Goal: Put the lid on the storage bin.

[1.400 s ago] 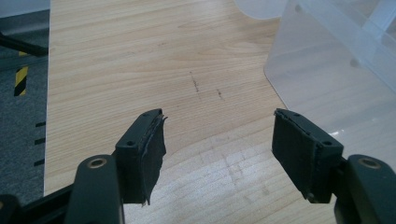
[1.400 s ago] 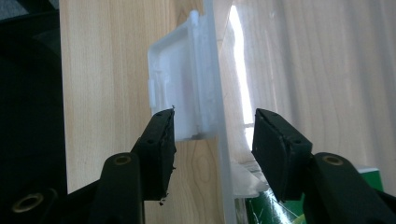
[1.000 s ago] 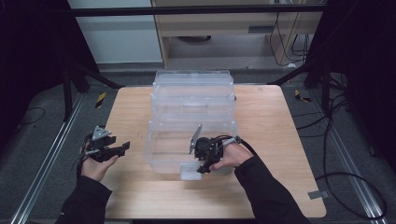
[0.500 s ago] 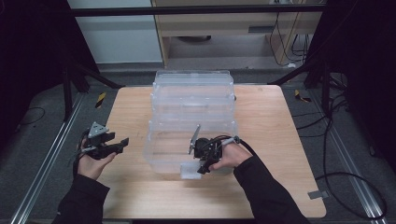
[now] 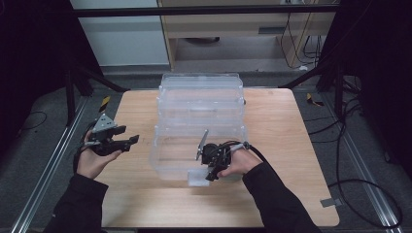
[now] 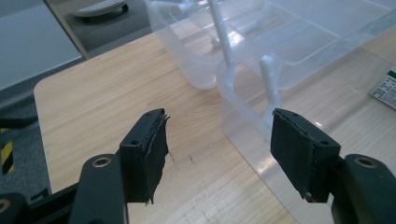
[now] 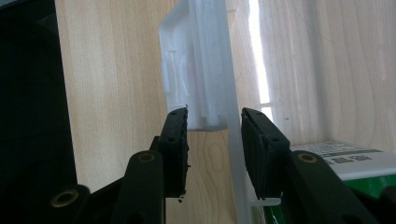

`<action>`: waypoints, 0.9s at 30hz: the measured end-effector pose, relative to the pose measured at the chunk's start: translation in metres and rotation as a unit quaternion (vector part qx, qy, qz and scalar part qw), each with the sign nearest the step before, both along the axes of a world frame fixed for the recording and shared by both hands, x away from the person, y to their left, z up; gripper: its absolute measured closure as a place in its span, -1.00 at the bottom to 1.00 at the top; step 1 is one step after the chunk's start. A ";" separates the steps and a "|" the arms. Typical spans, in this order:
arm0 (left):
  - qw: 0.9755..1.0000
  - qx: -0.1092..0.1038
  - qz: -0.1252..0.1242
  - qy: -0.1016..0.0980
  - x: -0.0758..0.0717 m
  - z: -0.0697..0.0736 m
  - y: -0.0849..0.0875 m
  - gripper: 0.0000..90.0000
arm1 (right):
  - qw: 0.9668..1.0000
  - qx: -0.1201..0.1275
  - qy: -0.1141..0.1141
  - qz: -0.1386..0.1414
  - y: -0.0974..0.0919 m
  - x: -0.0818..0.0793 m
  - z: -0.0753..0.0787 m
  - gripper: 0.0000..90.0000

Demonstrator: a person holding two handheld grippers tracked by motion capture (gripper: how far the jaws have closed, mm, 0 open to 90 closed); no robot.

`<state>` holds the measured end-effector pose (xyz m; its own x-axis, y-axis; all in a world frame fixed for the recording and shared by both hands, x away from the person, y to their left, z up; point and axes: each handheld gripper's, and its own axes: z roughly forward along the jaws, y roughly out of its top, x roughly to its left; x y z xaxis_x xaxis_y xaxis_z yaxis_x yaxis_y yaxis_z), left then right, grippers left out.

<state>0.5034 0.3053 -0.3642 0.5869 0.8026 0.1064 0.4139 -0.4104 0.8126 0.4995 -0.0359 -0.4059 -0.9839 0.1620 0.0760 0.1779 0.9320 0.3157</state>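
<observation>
On the wooden table (image 5: 291, 126), your right hand-held gripper (image 5: 210, 171) pinched the clear storage bin's (image 5: 199, 141) front latch (image 7: 196, 70), likely needing a pull next, while your left hand-held gripper (image 5: 127, 141) hung spread.

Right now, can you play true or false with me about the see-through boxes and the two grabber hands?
1. The right gripper is at the near box, its jaws on either side of the white latch. True.
2. The left gripper is holding a box. False: its jaws are open with nothing between them, off to the left of the boxes.
3. The boxes stand on a wooden table. True.
4. The boxes are bright red. False: they are clear plastic, and the wood shows through.
5. The far box stands at the left edge of the table. False: it stands near the middle, behind the near box.
</observation>
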 end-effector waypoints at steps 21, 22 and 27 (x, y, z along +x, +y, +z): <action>0.987 0.098 -0.126 -0.027 0.023 0.045 -0.050 -0.22 | 1.000 -0.006 -0.011 0.004 0.001 -0.003 0.001 0.39; 0.984 0.107 -0.137 -0.028 0.025 0.048 -0.055 -0.22 | 1.000 -0.006 -0.012 0.005 0.001 -0.003 0.001 0.39; 0.976 0.130 -0.171 -0.034 0.032 0.056 -0.067 -0.21 | 1.000 0.002 -0.012 0.001 0.000 -0.004 0.000 0.39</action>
